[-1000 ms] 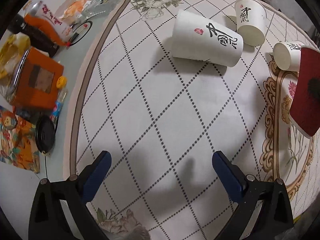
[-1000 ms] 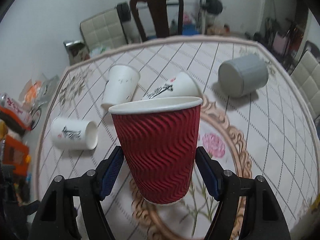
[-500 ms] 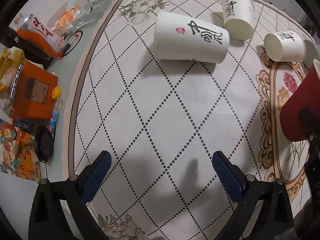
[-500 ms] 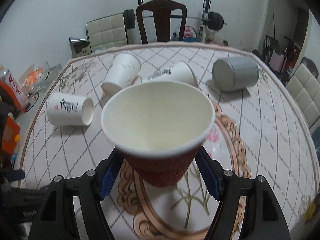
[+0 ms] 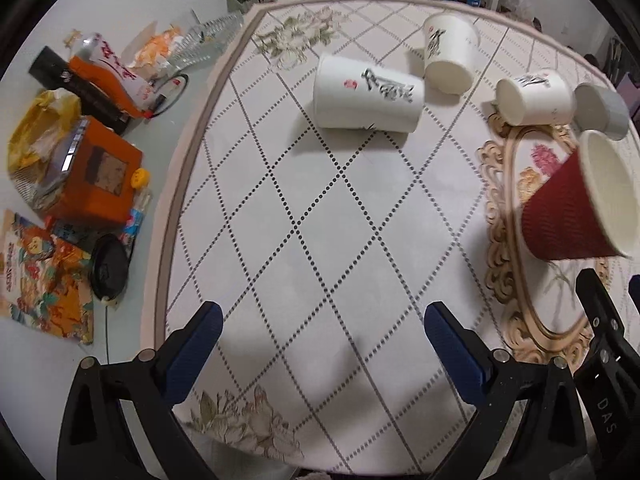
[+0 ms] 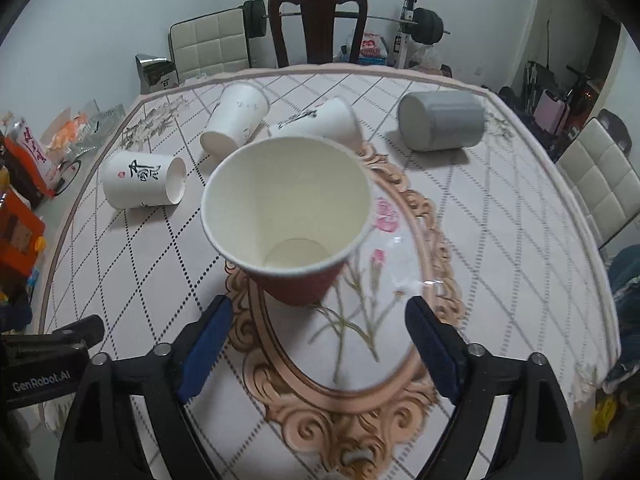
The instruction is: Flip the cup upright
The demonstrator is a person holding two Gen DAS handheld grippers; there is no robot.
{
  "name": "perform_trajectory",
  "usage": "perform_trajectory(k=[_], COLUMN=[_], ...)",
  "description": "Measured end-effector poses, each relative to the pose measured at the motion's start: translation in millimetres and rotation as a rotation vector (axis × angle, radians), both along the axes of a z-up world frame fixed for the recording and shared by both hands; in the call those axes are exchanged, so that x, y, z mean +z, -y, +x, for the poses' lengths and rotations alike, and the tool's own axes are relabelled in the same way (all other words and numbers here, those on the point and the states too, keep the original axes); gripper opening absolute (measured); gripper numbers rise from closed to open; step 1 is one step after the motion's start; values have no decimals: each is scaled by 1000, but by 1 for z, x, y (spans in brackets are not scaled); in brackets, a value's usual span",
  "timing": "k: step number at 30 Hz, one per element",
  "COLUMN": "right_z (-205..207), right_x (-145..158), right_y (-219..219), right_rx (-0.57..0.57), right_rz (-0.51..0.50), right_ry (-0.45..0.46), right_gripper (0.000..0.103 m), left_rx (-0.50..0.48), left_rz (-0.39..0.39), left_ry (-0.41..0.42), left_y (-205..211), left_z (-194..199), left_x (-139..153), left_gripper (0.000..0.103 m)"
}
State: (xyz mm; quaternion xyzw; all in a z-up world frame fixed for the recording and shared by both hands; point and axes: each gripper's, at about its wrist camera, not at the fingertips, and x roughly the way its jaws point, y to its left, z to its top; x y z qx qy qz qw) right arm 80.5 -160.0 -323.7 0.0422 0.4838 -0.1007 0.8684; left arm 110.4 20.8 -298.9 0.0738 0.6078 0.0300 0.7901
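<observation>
A red ribbed paper cup (image 6: 288,220) stands upright on the table's central floral medallion, its white inside facing up; it also shows in the left wrist view (image 5: 576,208). My right gripper (image 6: 318,344) is open, with its jaws pulled back and apart from the cup. My left gripper (image 5: 320,336) is open and empty above the checked tablecloth. Three white paper cups with black calligraphy lie on their sides: one at the left (image 6: 142,180), one behind it (image 6: 236,124), one behind the red cup (image 6: 320,120). A grey cup (image 6: 442,120) lies on its side at the right.
The round table (image 6: 520,260) has a white diamond-patterned cloth. Clutter sits along its left side: an orange box (image 5: 96,172), snack packets (image 5: 44,288), a black lid (image 5: 108,272). A dark wooden chair (image 6: 318,20) and padded chairs stand around the table.
The right gripper has let go of the red cup, opened wide and drawn back; the cup now stands free on the table. The left gripper has shifted its view slightly backward.
</observation>
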Motion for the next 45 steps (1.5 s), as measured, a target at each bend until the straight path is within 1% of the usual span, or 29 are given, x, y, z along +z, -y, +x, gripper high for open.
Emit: perform_trajectory(k=[1, 3, 4, 8, 13, 15, 20, 26, 29, 33, 37, 45], right_z=[-7, -18, -24, -52, -95, -111, -152, -186, -199, -210, -210, -208], right_x=[8, 21, 29, 63, 122, 144, 200, 248, 270, 289, 298, 304], right_y=[3, 9, 13, 27, 40, 44, 48, 43, 37, 33, 29, 23], right_rx=[-10, -24, -32, -61, -54, -48, -21, 14, 19, 10, 6, 2], right_rz=[-12, -20, -21, -26, -37, -40, -71, -65, -58, -51, -59, -56], right_ry=[5, 8, 7, 5, 41, 45, 94, 125, 146, 166, 178, 177], right_gripper=[96, 98, 101, 102, 102, 102, 102, 102, 102, 102, 102, 102], left_rx=[1, 3, 5, 8, 5, 8, 16, 5, -8, -24, -26, -30], left_rz=[0, -1, -6, -22, -43, -47, -69, -76, -83, -83, -95, -103], left_ry=[11, 42, 55, 127, 226, 247, 295, 344, 369, 384, 398, 428], left_y=[2, 6, 7, 16, 25, 26, 25, 20, 15, 11, 8, 6], left_z=[-5, -21, -28, -61, -106, -120, -155, -182, -191, -198, -200, -201], left_x=[6, 26, 35, 82, 140, 157, 199, 240, 255, 266, 271, 276], left_gripper=[103, 103, 103, 103, 103, 103, 103, 103, 103, 103, 103, 103])
